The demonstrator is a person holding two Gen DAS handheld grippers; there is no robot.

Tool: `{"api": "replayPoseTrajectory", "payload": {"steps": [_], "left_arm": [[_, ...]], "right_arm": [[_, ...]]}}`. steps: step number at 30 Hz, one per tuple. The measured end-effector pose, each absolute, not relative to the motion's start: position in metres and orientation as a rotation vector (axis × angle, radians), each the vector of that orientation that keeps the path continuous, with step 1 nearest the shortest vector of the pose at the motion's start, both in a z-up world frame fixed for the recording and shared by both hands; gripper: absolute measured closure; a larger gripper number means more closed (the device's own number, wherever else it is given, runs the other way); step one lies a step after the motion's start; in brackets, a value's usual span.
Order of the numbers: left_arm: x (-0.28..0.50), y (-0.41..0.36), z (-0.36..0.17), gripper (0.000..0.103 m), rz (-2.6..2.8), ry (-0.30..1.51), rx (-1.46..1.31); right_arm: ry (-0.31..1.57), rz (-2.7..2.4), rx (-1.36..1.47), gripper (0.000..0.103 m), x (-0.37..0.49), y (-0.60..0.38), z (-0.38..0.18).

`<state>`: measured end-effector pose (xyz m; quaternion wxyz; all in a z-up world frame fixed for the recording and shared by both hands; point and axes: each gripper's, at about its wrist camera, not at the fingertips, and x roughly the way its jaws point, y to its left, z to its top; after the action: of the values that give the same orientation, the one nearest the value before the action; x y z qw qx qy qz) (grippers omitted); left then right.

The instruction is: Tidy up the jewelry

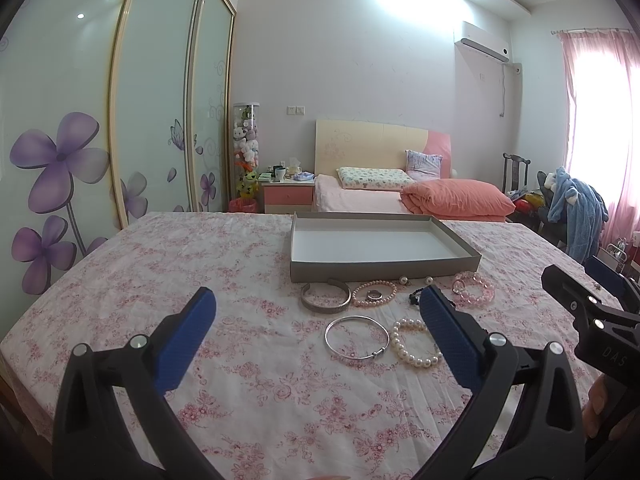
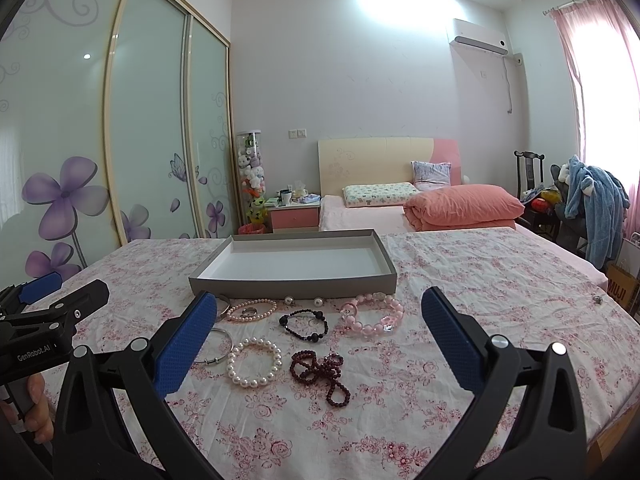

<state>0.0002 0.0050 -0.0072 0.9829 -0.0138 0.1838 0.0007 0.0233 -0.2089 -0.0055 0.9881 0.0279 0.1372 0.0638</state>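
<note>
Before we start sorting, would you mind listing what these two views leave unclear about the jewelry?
- Left wrist view: the black bead bracelet is mostly hidden behind the left hand-held gripper finger; the dark red beads are not visible.
- Right wrist view: the silver cuff and thin bangle are partly covered by the right hand-held gripper finger.
- Small item at far right: too small to identify.

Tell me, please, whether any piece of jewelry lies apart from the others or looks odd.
One small silver piece lies alone on the floral cloth, far right of the group. The dark red bead string lies in a tangled heap, not a neat ring. The grey tray holds nothing yet. Nothing looks broken.
</note>
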Motion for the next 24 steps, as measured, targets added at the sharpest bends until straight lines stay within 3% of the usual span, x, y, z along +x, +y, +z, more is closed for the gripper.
{"api": "replayPoseTrajectory", "payload": {"steps": [19, 24], "left_arm": [[0.004, 0.006, -0.012, 0.004, 0.001, 0.376, -0.029], [0.015, 0.003, -0.033, 0.004, -0.018, 0.433, -0.041]], "right_arm": [[0.281, 0.129, 0.058, 0.002, 0.024, -0.209, -0.006], [0.367, 0.143, 0.067, 0.002, 0.036, -0.218, -0.015]]}}
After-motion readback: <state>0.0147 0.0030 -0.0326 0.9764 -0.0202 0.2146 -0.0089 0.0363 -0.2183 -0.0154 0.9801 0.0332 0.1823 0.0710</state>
